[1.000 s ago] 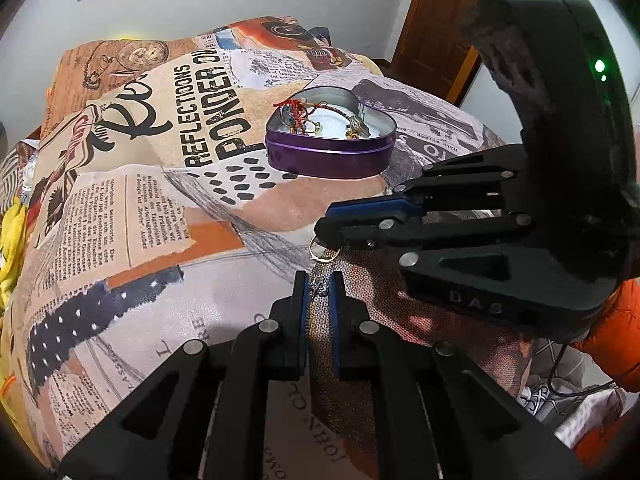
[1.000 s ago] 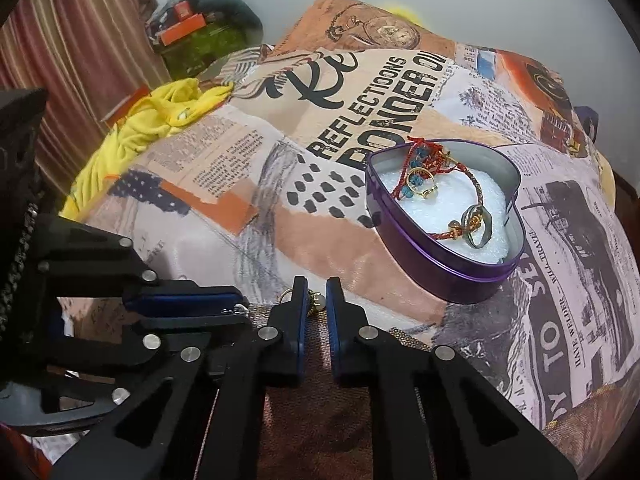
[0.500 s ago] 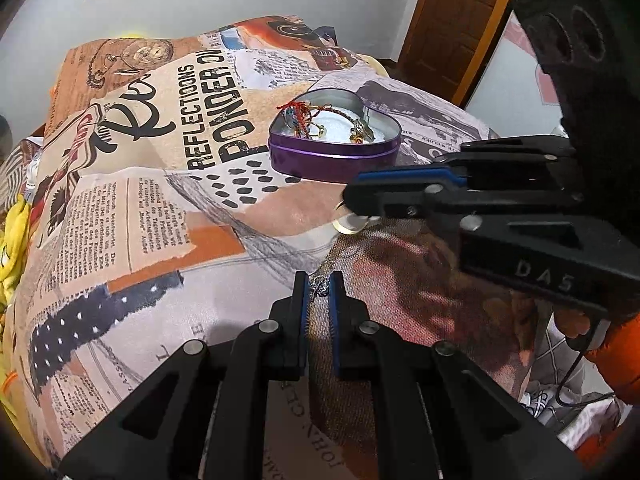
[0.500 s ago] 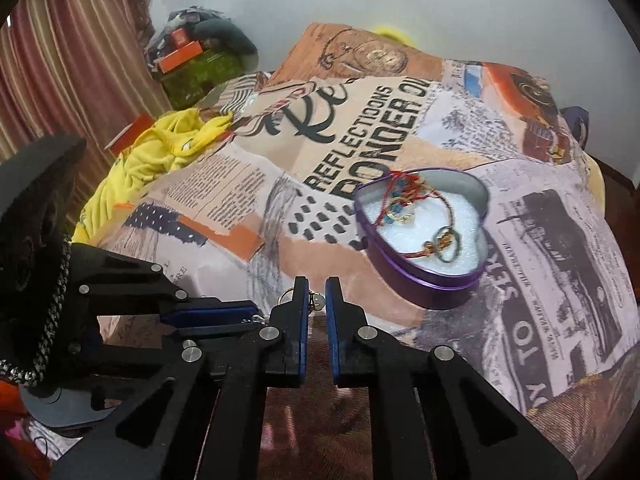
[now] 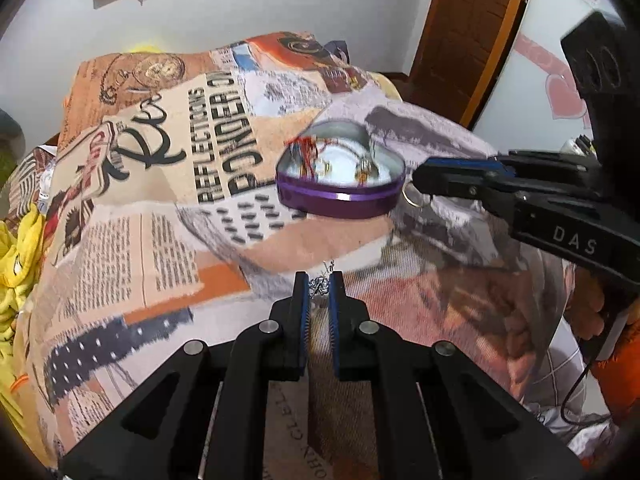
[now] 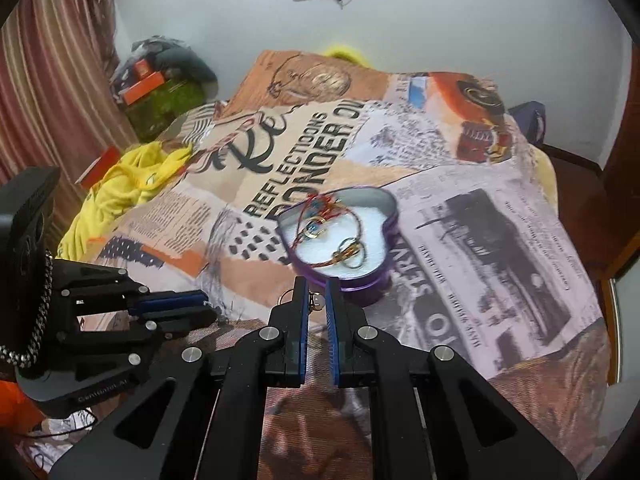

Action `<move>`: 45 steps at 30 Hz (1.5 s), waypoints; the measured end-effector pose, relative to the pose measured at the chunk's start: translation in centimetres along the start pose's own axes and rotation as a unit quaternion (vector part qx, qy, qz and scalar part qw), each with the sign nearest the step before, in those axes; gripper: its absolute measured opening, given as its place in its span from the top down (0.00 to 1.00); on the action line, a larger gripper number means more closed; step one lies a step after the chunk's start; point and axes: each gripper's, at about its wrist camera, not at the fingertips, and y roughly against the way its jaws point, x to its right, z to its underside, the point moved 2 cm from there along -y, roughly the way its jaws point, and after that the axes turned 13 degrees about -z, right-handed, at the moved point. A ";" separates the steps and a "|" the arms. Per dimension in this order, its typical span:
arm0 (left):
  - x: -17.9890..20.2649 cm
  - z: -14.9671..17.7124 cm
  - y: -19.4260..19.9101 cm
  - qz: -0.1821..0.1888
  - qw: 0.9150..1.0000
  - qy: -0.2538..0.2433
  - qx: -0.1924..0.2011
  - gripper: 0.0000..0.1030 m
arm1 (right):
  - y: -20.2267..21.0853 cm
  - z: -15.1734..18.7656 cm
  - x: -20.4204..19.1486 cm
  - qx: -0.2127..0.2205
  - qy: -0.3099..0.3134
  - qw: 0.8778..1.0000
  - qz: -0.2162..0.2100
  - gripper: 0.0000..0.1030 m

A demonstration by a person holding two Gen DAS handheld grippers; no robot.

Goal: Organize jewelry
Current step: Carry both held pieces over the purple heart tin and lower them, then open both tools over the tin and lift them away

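Observation:
A purple heart-shaped tin (image 5: 340, 196) (image 6: 376, 276) sits on the printed bedspread, holding red thread bracelets (image 6: 324, 210) and gold rings (image 6: 352, 252) on white padding. My left gripper (image 5: 319, 286) is shut on a small silver chain piece (image 5: 320, 282), held above the bedspread in front of the tin. My right gripper (image 6: 316, 300) is shut on a piece with a gold ring (image 5: 414, 194) and a small bead (image 6: 318, 301), just at the tin's near right edge. In the left wrist view the right gripper (image 5: 420, 182) reaches in from the right.
The bedspread (image 6: 480, 240) covers the whole bed. A yellow cloth (image 6: 120, 184) lies at its left edge. Bags and boxes (image 6: 160, 92) stand by the curtain at the back left. A wooden door (image 5: 472, 32) is behind the bed.
Both grippers have risen and moved towards the tin. The right gripper has carried the gold ring from beside the left gripper up to the tin's edge.

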 end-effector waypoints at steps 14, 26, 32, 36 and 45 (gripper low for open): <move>0.1 -5.4 1.1 -0.001 0.999 0.010 0.050 0.92 | 1.9 -1.8 1.8 0.045 -0.017 0.999 0.017 0.93; 0.5 -7.4 -0.8 0.005 0.999 0.009 0.052 0.92 | 0.4 -3.9 2.6 0.046 -0.004 0.999 0.019 0.93; 0.5 -7.4 -2.7 0.020 0.999 0.012 0.030 0.92 | -1.3 -4.4 3.0 0.029 -0.001 0.999 0.015 0.93; 0.7 -7.3 -3.3 0.024 0.999 0.011 0.025 0.92 | -2.6 -4.6 3.2 0.012 0.001 1.000 0.012 0.93; 0.5 -7.1 -3.8 0.023 0.999 0.019 0.018 0.92 | -3.4 -4.7 3.9 -0.013 -0.010 1.000 0.001 0.91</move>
